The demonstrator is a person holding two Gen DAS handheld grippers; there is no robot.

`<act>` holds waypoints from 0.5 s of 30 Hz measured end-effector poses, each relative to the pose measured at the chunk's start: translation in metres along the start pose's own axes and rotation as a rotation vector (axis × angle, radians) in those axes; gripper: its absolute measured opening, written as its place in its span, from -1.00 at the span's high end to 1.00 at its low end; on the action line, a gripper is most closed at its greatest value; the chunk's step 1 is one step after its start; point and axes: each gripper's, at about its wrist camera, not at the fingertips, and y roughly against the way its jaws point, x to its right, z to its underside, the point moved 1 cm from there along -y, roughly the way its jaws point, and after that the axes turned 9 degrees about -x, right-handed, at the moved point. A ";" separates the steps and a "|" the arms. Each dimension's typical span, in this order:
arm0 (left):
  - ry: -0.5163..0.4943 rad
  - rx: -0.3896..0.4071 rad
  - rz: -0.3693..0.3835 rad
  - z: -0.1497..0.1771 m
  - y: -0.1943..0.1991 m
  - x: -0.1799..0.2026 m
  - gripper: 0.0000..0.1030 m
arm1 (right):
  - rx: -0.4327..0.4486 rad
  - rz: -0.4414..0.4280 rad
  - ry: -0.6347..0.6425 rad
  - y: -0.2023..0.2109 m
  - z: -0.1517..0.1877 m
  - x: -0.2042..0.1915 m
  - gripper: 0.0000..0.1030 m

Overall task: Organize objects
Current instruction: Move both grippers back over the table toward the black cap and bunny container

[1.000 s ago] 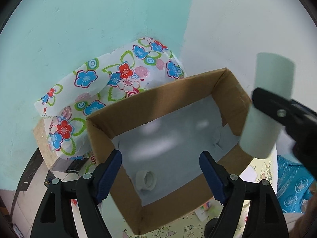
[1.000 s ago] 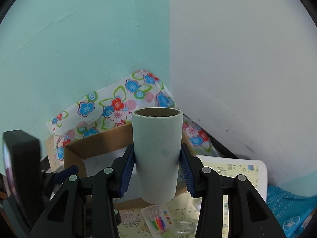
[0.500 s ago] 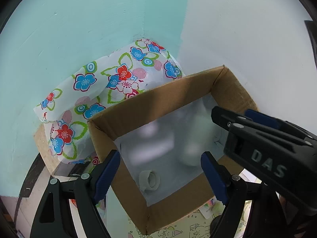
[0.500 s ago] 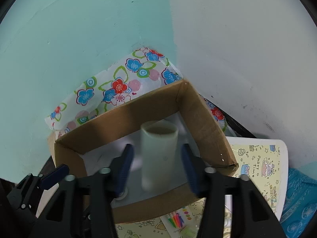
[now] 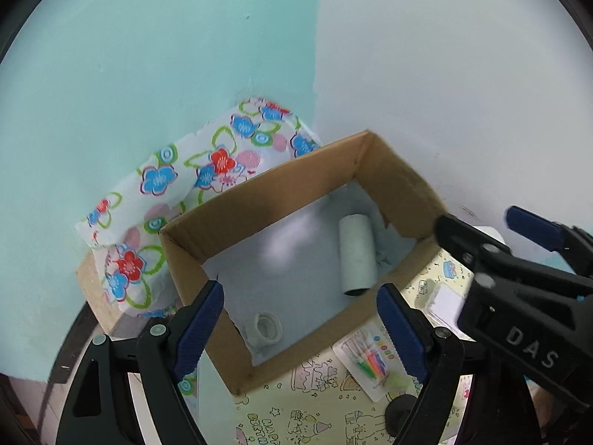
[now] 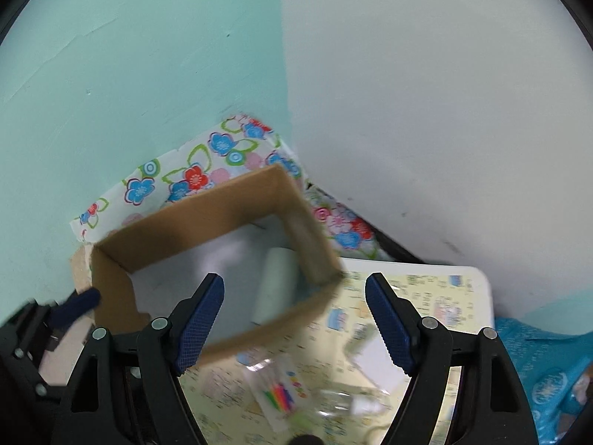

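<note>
An open cardboard box (image 5: 281, 193) (image 6: 207, 207) stands in the corner. Inside it a pale green cardboard tube (image 5: 357, 254) (image 6: 276, 285) lies on its side on the box's white floor. A roll of clear tape (image 5: 264, 328) lies in the near part of the box. My left gripper (image 5: 300, 319) is open over the box's near edge, with nothing between its fingers. My right gripper (image 6: 294, 322) hovers over the box's near right corner; its jaws are opening and hold nothing. It also shows at the right of the left wrist view, right gripper (image 5: 478, 222).
A pack of coloured candles (image 5: 370, 361) (image 6: 281, 393) lies on a yellow printed sheet (image 5: 326, 408) (image 6: 418, 296) in front of the box. A floral cloth (image 5: 178, 185) (image 6: 185, 178) is bunched behind the box against teal and white walls. A blue patterned bag (image 6: 548, 371) lies at far right.
My right gripper brought the tube over the box, let it go and opened. The tube dropped in and now lies on its side. Both grippers drew back from the box.
</note>
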 end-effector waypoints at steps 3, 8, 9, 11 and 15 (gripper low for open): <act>-0.015 0.014 0.010 0.009 0.010 0.015 -0.67 | 0.021 0.039 0.012 0.016 0.019 0.017 -0.58; -0.068 0.035 -0.007 0.030 0.021 0.053 -0.76 | 0.012 0.069 -0.015 0.031 0.051 0.053 -0.59; -0.082 0.035 -0.004 0.034 0.021 0.061 -0.77 | 0.008 0.074 -0.025 0.032 0.057 0.061 -0.59; -0.116 0.043 0.000 0.044 0.020 0.076 -0.86 | 0.004 0.082 -0.050 0.035 0.069 0.078 -0.59; -0.149 0.032 -0.017 0.062 0.011 0.099 -0.90 | -0.025 0.130 -0.081 0.030 0.091 0.106 -0.59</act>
